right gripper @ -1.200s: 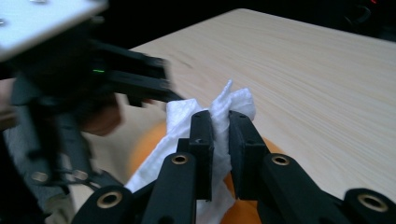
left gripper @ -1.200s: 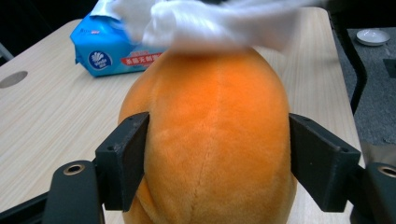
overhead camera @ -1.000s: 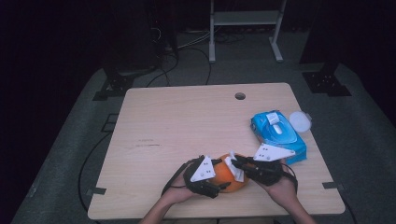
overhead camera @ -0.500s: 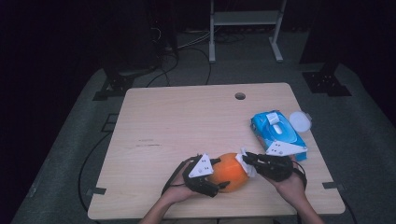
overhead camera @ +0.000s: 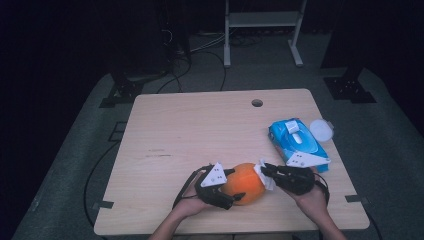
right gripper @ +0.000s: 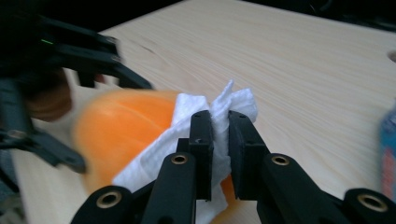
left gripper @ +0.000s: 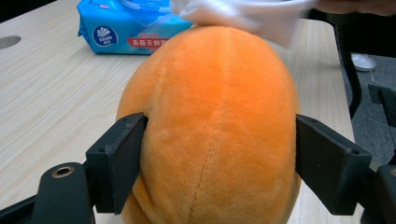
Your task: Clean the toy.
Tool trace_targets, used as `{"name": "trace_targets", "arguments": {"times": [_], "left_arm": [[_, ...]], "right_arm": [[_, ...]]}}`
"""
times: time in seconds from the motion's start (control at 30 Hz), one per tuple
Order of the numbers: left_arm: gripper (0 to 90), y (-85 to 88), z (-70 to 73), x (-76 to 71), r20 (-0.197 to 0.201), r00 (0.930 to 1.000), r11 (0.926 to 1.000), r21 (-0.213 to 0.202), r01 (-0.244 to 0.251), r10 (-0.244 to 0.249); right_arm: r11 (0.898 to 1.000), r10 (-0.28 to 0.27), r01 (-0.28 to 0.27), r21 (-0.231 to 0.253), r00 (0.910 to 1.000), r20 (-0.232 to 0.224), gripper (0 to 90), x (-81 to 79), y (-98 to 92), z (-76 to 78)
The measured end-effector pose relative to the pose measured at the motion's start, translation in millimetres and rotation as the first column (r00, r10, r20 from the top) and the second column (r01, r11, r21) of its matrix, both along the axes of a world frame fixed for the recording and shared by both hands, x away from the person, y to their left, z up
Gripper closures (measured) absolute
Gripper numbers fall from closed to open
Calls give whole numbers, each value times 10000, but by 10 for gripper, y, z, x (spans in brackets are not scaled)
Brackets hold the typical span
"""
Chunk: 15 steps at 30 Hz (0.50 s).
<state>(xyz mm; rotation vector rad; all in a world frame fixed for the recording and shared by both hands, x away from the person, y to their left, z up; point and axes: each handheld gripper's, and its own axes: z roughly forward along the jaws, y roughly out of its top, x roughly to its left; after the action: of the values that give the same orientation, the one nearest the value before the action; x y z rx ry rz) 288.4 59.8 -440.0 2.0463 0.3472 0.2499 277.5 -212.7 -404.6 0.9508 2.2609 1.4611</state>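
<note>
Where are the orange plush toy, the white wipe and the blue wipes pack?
orange plush toy (left gripper: 215, 126), left gripper view, front face.
white wipe (right gripper: 238, 103), right gripper view, upper fold.
blue wipes pack (overhead camera: 300, 142), high view, top face.

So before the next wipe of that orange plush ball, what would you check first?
1. Left hand-held gripper around the orange plush ball: ok, its jaws have just been opening, ball between them.
2. Firm squeeze on the ball: cannot tell.
3. Right hand-held gripper pinching the white wipe: ok.
4. Wipe touching the ball: ok.
5. Ball resting on the table: ok.
6. Blue wipe pack apart from the ball: ok.
</note>
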Motion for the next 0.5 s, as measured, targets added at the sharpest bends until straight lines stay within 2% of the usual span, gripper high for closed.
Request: {"name": "trace_targets", "arguments": {"times": [0.07,0.1,0.13,0.17,0.2,0.23,0.3,0.33,0.5], "left_arm": [[210,7,-8,2,-94,9999,9999,-97,-52,51],[209,6,-12,-3,-113,9999,9999,-130,-96,94],[207,8,-12,-6,-82,9999,9999,-75,-118,117],[204,8,-12,-6,-82,9999,9999,-75,-118,117],[204,17,-14,-14,-70,9998,9998,-83,-180,180],[204,19,-15,-13,-73,9998,9997,-115,-199,198],[203,16,-16,-7,-69,9998,9997,-141,-207,206],[203,4,-20,-1,-75,9997,9995,-213,-245,244],[200,-9,-21,1,-81,9997,9993,-291,-253,251]], "right_arm": [[9971,631,-639,415,9978,212,794,-83,122,30],[9951,905,-917,376,9954,329,792,-124,190,36],[9955,929,-936,131,9944,504,792,-165,255,40],[9955,929,-936,131,9944,504,792,-165,255,40],[9962,838,-816,-288,9930,832,790,-180,306,32],[9966,801,-781,-273,9934,824,788,-158,288,24],[9974,702,-690,-194,9951,698,788,-123,247,12],[9983,583,-584,19,9979,298,788,-35,123,-26],[9997,-195,196,-118,9998,104,787,56,-87,-82]]}}
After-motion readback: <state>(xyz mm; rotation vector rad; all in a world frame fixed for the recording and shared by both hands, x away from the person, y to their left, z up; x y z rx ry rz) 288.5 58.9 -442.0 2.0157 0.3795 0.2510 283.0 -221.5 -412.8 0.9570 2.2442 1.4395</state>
